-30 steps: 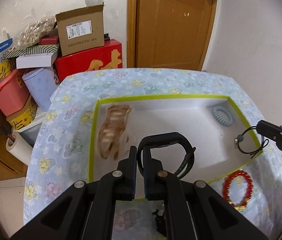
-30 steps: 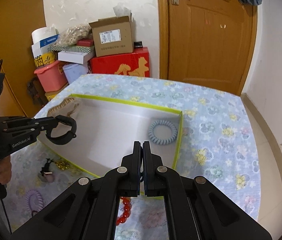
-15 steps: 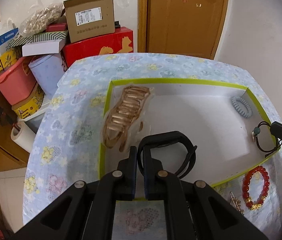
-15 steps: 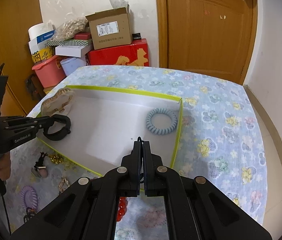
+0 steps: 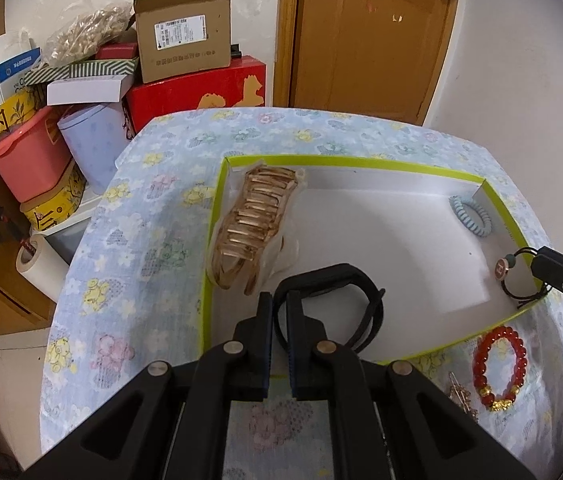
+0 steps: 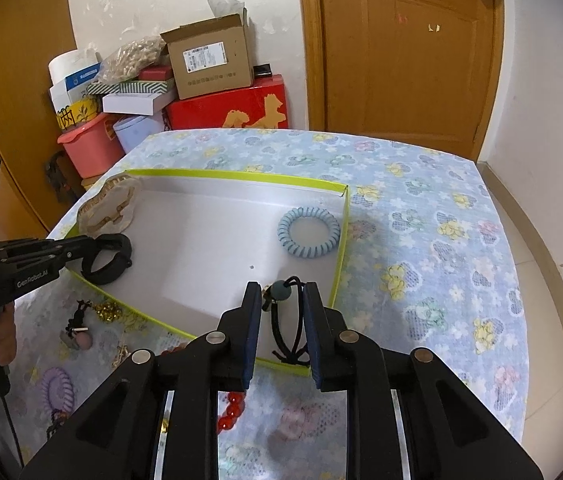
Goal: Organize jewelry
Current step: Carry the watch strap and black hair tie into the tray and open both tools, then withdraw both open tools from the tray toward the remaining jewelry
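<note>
The left gripper (image 5: 279, 312) is clenched on the black band (image 5: 345, 304), which hangs over the tray (image 5: 210, 264) at its 7 o'clock corner; the band's loop stretches off toward 2 o'clock from the jaws, so a straight drop should land it inside, just beside the gold clip (image 5: 255, 226) at 11. The right gripper (image 6: 283, 314) has its jaws parted, and the black cord tie (image 6: 287, 322) lies between them on the tray floor at the 5 o'clock corner, its long axis running back toward the camera; it looks released. Inside the tray I count four pieces: one clip, one band, one blue coil (image 6: 308, 233), one cord tie. Outside, along the near edge, one red bead bracelet (image 5: 499, 368) lies nearest the right gripper, while several small pieces at 8 o'clock (image 6: 81, 330) are nearer the left.
</note>
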`<state>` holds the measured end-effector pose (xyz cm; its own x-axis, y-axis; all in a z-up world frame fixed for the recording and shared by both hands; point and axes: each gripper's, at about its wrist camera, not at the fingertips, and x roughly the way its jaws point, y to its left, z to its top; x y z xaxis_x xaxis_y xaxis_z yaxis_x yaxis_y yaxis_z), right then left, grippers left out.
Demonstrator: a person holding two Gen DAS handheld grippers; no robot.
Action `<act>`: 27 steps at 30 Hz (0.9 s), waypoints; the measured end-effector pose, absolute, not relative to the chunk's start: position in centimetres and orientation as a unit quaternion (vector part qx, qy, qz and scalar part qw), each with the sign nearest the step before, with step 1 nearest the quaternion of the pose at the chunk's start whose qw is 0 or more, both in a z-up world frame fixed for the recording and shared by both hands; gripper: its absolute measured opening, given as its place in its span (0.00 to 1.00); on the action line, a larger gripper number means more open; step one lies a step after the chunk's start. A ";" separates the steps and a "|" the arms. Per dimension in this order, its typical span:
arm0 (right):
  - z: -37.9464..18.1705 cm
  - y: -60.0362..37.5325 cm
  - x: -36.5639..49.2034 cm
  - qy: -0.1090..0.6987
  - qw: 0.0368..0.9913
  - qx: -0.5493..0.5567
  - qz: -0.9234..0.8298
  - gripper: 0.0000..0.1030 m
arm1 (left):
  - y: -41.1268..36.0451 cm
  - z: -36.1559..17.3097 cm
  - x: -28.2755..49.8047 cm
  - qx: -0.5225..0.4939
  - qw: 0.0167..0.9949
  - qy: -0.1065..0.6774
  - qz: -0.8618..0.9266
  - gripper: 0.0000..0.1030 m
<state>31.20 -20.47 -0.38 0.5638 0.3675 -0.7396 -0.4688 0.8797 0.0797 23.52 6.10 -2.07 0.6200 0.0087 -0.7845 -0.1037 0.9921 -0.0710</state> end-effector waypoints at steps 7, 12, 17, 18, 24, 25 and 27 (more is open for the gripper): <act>0.4 -21.4 30.2 0.393 0.889 -0.054 0.230 0.30 | 6.2 -0.8 21.8 -0.061 0.906 0.417 0.027 0.16; 1.6 -22.3 28.0 0.381 0.894 -0.044 0.230 0.30 | 6.1 0.4 19.5 -0.065 0.913 0.401 0.023 0.17; 2.2 -23.0 25.1 0.378 0.894 -0.032 0.238 0.30 | 5.5 1.0 16.8 -0.064 0.917 0.394 0.013 0.18; 2.1 -23.0 24.5 0.379 0.893 -0.030 0.240 0.30 | 5.4 1.0 16.3 -0.064 0.917 0.393 0.011 0.18; 1.9 -23.1 20.7 0.384 0.886 -0.028 0.258 0.30 | 4.4 0.8 12.9 -0.064 0.915 0.398 -0.004 0.19; 1.8 -23.2 20.2 0.385 0.885 -0.027 0.260 0.30 | 4.2 0.7 12.4 -0.063 0.915 0.398 -0.006 0.20; 1.6 -23.5 19.0 0.388 0.883 -0.023 0.263 0.30 | 3.9 0.7 11.4 -0.065 0.915 0.398 -0.011 0.20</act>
